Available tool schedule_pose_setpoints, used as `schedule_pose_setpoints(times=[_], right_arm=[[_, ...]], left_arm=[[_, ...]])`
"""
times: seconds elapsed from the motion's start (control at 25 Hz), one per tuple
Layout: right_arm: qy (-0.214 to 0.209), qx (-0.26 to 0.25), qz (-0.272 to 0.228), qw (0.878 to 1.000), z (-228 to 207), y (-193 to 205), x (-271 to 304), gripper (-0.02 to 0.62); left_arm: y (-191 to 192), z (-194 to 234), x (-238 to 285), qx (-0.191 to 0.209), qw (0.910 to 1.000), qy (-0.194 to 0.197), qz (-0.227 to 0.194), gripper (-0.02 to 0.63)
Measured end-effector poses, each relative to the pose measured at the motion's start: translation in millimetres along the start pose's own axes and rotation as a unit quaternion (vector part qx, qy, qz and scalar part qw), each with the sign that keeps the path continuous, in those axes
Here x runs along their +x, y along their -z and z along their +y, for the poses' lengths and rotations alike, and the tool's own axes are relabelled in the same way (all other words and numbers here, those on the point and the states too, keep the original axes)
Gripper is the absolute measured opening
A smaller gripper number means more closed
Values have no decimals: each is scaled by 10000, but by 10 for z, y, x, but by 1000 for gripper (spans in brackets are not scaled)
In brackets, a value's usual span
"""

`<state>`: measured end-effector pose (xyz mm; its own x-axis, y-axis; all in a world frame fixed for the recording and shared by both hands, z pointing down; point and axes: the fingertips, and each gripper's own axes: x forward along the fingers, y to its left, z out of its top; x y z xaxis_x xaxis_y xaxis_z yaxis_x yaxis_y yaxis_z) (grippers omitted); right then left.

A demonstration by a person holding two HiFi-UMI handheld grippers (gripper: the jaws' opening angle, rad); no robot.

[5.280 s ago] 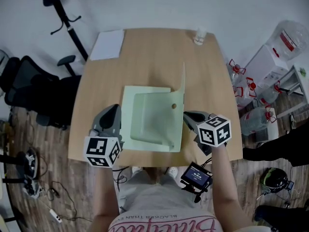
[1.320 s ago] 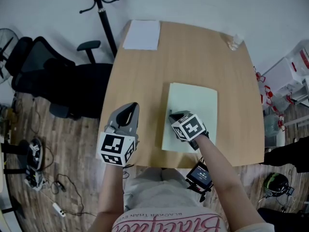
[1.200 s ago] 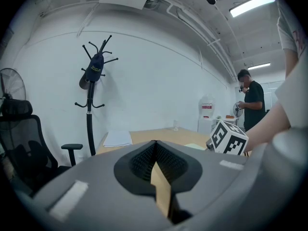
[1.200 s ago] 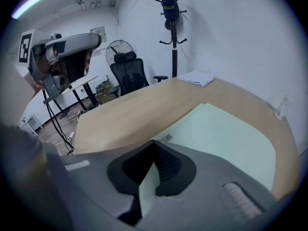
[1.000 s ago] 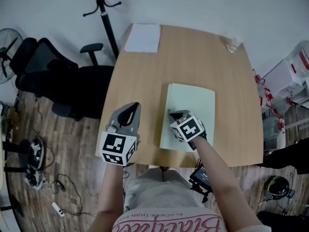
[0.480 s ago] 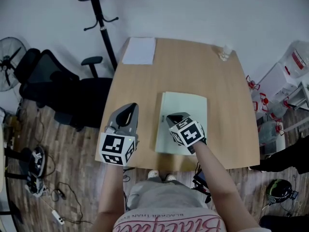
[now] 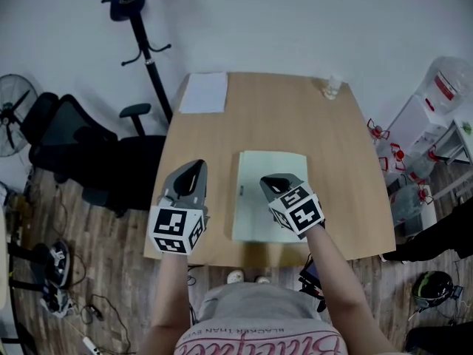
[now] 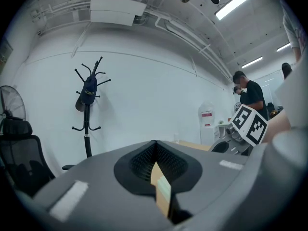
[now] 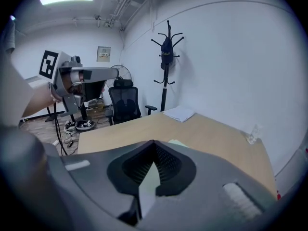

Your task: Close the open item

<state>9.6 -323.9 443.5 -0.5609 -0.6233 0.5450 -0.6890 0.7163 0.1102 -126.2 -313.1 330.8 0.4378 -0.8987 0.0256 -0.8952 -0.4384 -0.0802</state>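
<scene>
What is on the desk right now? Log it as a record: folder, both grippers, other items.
folder: pale green card folder, closed, flat on the wooden table
left gripper: jaws together, empty, left of the folder
right gripper: jaws together, empty, over the folder
other: white paper sheet, far left corner; small clear object, far right

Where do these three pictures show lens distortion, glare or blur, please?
Head view: wide-angle bending curves the edges of the light wooden table; lighting even. Left gripper view: circular fisheye frame, dark corners; bright ceiling strip lamp glares; the grey left gripper is blurred close up. Right gripper view: same fisheye frame; the grey right gripper looks soft.
</scene>
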Motion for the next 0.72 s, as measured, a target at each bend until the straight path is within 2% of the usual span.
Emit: schedule_pose_setpoints(times=[0.4,0.72], right_arm=[[716,89,-998,9924,-432,-200,-596,2],[1312,138,-1680,9769,-751,-285,-1044,2]], left_arm=[[-126,-100,90,29,9997,19,-249,14],[-272,-176,141,109,9985,52,-538,14]])
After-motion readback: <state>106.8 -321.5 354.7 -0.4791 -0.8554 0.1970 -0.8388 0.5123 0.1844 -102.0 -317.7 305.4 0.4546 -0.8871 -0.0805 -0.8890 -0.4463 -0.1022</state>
